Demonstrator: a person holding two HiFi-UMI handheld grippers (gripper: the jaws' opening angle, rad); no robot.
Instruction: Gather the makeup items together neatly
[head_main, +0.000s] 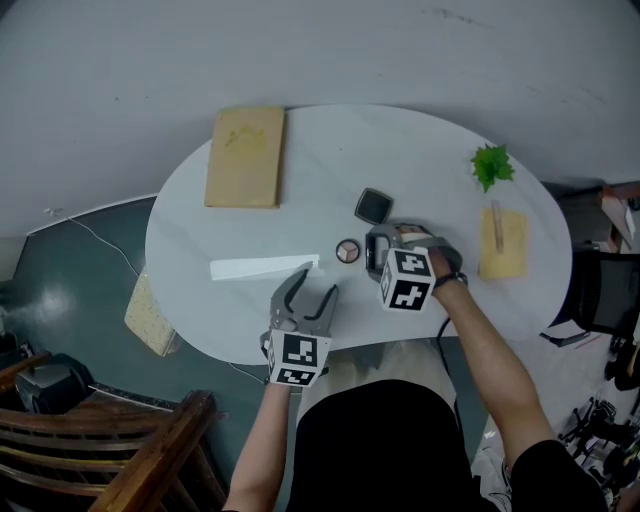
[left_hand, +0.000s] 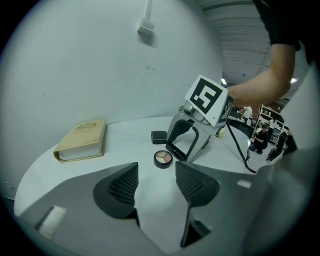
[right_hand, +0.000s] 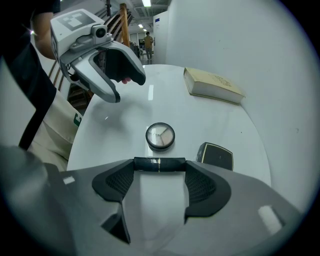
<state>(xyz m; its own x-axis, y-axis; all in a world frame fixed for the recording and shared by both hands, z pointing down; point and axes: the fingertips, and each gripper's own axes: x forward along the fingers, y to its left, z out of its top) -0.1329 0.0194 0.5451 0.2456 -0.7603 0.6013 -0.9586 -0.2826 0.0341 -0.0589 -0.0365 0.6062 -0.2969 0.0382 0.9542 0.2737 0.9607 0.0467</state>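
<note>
Tube first: glossy black cylindrical makeup tube (right_hand: 159, 164), smooth plastic, thin gold seam ring at mid-length. It lies level, long axis crosswise to the right gripper (right_hand: 160, 171), one end against each ribbed jaw pad. The jaws are closed on it end to end, low over the table.

Just beyond it is a round black-rimmed eyeshadow compact (right_hand: 160, 136) with a clear lid and three wedge-shaped pans in beige and brown, lying flat. To its right in the right gripper view is a black square compact case (right_hand: 216, 156) with rounded corners and a satin lid, flat, near but not touching. All three sit near the middle of the white oval table (head_main: 190, 250), whose top is smooth and faintly glossy. Tan hardback book (head_main: 245, 156) lies flat at the far left, well apart.

Right hand (head_main: 435, 252) bears its gripper steeply nose-down, forearm reaching in from the lower right. Left gripper (head_main: 318, 284) is held at the near edge, tilted moderately down and aimed toward the round compact. Its grey jaws stand wide apart, nothing between the ribbed pads (left_hand: 125, 185).

Green leafy sprig (head_main: 491, 165) and pale yellow rectangular pad (head_main: 503, 243) lie at the table's right end.
</note>
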